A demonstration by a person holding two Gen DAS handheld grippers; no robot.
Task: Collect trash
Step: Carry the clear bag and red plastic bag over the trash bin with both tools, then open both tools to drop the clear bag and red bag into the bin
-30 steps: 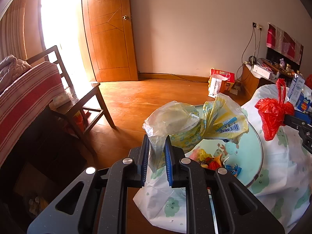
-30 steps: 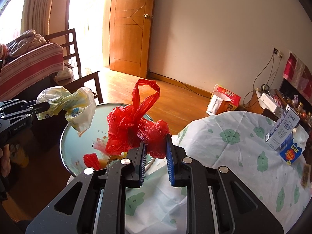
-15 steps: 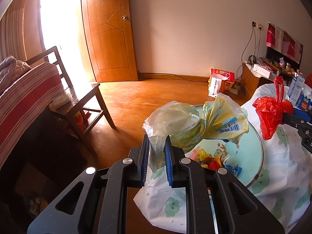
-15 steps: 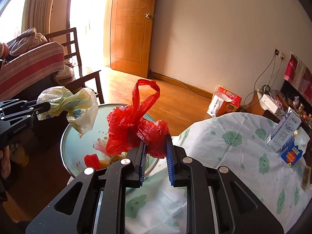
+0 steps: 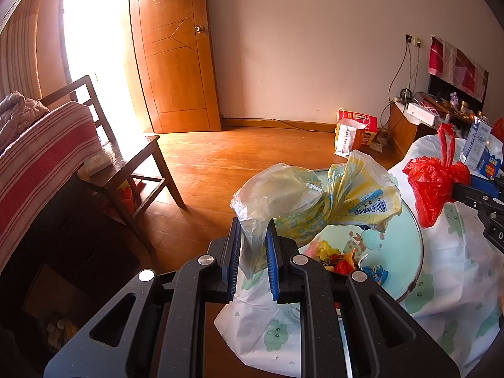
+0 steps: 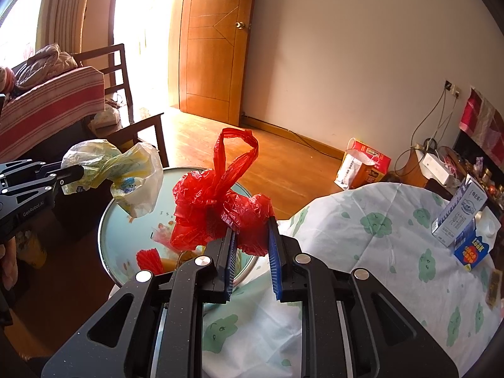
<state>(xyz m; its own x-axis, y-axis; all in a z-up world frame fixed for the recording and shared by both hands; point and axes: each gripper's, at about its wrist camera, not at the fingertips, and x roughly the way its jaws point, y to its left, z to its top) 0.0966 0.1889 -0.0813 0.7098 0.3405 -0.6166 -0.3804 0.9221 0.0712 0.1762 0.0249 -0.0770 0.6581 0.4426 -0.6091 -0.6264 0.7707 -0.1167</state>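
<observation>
Left wrist view: the left gripper (image 5: 253, 236) is clamped on a yellow-white plastic bag (image 5: 315, 198) above the round glass table's rim (image 5: 415, 271) (open floor beyond).

Right wrist view: the right gripper (image 6: 250, 236) pinches a red plastic bag (image 6: 220, 211) over the same rim.

Blown-out sunlight through doorway (image 5: 94, 31); warm floor (image 5: 236, 163) glare; fisheye edges dark, bent.

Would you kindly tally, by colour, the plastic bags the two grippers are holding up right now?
Red plastic bag, in the right gripper: 1
Yellowish clear plastic bag, in the left gripper: 1
Total: 2
</observation>
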